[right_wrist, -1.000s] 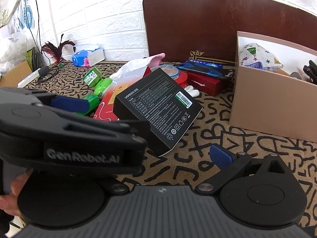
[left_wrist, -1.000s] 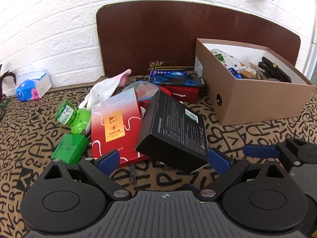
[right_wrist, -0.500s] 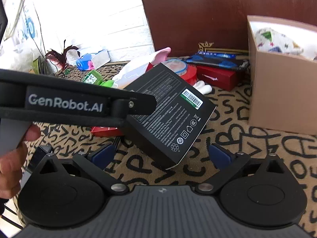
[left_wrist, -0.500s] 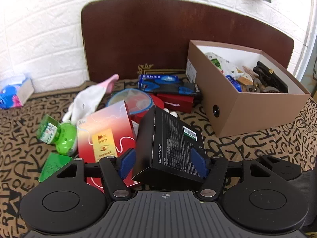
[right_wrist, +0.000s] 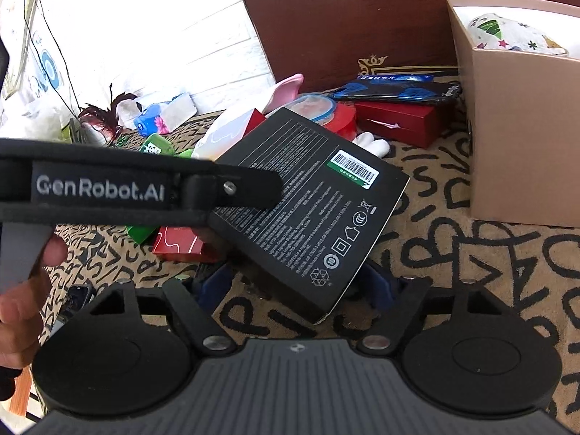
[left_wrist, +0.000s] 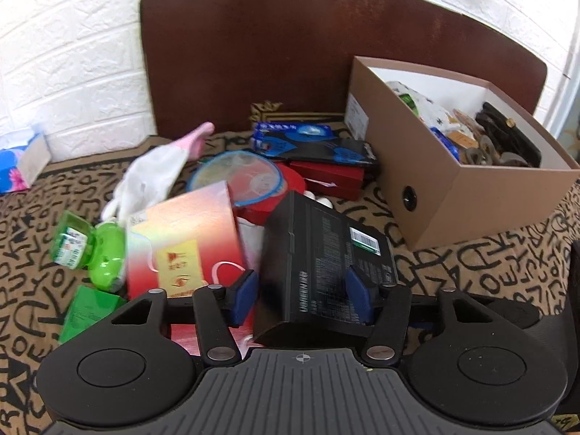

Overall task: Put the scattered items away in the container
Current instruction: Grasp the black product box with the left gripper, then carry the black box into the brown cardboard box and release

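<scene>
So the black UGREEN box (left_wrist: 322,257) sits tilted on the pile, one edge propped on the red carton (left_wrist: 185,239), right in front of both grippers. The left gripper (left_wrist: 302,291) has it dead ahead at 12 o'clock, blue pads either side of the near end, jaws closing and looking like they're just about touching the side faces. The right gripper (right_wrist: 301,286) is closing too, but only the box's near corner pokes between its fingers, no contact that I can see. Long axis runs from the left fingers up toward 1 o'clock, pointing at the cardboard shoebox (left_wrist: 427,195). I'd say left has the better hold.
</scene>
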`<action>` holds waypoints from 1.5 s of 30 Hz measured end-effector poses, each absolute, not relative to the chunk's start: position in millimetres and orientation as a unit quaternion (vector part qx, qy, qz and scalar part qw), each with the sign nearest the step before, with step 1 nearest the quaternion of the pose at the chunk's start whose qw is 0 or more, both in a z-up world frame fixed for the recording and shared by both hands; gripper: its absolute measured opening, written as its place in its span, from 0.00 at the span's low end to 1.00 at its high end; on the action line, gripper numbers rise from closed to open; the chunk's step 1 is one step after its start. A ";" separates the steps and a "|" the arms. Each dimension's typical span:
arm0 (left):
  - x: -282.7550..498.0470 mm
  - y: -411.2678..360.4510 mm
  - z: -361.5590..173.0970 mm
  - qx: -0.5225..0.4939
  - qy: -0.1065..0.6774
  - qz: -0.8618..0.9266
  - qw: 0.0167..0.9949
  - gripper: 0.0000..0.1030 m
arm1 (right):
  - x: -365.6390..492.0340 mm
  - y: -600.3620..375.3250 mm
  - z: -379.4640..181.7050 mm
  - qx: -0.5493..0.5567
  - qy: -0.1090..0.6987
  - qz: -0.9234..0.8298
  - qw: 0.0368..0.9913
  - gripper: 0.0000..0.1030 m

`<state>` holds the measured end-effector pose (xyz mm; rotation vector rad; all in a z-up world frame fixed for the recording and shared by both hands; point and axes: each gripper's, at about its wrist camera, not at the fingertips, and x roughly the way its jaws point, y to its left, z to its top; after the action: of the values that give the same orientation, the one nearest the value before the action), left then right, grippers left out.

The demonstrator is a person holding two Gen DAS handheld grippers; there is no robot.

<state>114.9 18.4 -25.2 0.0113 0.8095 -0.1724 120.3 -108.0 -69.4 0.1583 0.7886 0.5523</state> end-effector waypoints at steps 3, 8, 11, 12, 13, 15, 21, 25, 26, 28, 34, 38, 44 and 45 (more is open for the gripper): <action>109.5 13.6 -22.6 0.022 0.387 -0.080 0.918 0.52 | 115.1 -110.1 -66.9 0.069 0.379 0.266 0.884 0.70; 94.7 7.5 -11.0 0.029 0.379 -0.084 0.921 0.51 | 101.8 -118.8 -57.6 0.076 0.372 0.271 0.884 0.68; 83.2 -0.7 1.6 0.043 0.364 -0.091 0.926 0.51 | 93.3 -124.1 -45.8 0.075 0.362 0.270 0.889 0.68; 79.3 -3.4 7.3 0.045 0.358 -0.094 0.928 0.51 | 89.9 -126.8 -41.0 0.074 0.356 0.270 0.892 0.68; 75.9 -5.9 13.4 0.047 0.352 -0.096 0.930 0.51 | 86.4 -130.0 -35.4 0.074 0.347 0.270 0.895 0.68; 71.4 -10.8 26.7 0.044 0.339 -0.100 0.934 0.51 | 79.9 -136.8 -22.6 0.072 0.329 0.268 0.903 0.68; 71.0 -30.7 63.9 0.027 0.297 -0.120 0.947 0.51 | 73.3 -161.5 15.5 0.058 0.277 0.253 0.925 0.68; 86.8 -49.5 79.9 0.012 0.280 -0.141 0.949 0.51 | 79.9 -184.8 32.6 0.050 0.256 0.233 0.937 0.68; 92.5 -55.1 82.1 0.008 0.277 -0.147 0.949 0.51 | 82.9 -191.5 36.0 0.048 0.254 0.228 0.939 0.68; 104.3 -66.8 86.4 0.001 0.272 -0.158 0.949 0.51 | 90.3 -205.5 41.8 0.047 0.251 0.216 0.942 0.67; 141.7 -101.0 94.2 -0.007 0.267 -0.186 0.946 0.51 | 112.0 -246.1 51.2 0.050 0.246 0.196 0.948 0.66; 165.2 -123.1 95.0 0.002 0.265 -0.197 0.944 0.51 | 136.2 -265.7 53.3 0.049 0.252 0.187 0.948 0.66; 206.3 -150.0 92.1 0.008 0.274 -0.209 0.939 0.51 | 162.6 -285.7 50.9 0.053 0.271 0.172 0.946 0.66; 212.4 -153.2 90.3 0.013 0.277 -0.212 0.937 0.51 | 168.6 -289.3 49.6 0.057 0.278 0.171 0.943 0.66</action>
<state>212.4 -153.2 90.3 0.0258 0.5653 -0.4322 168.6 -289.3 49.6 0.1170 0.5671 0.3494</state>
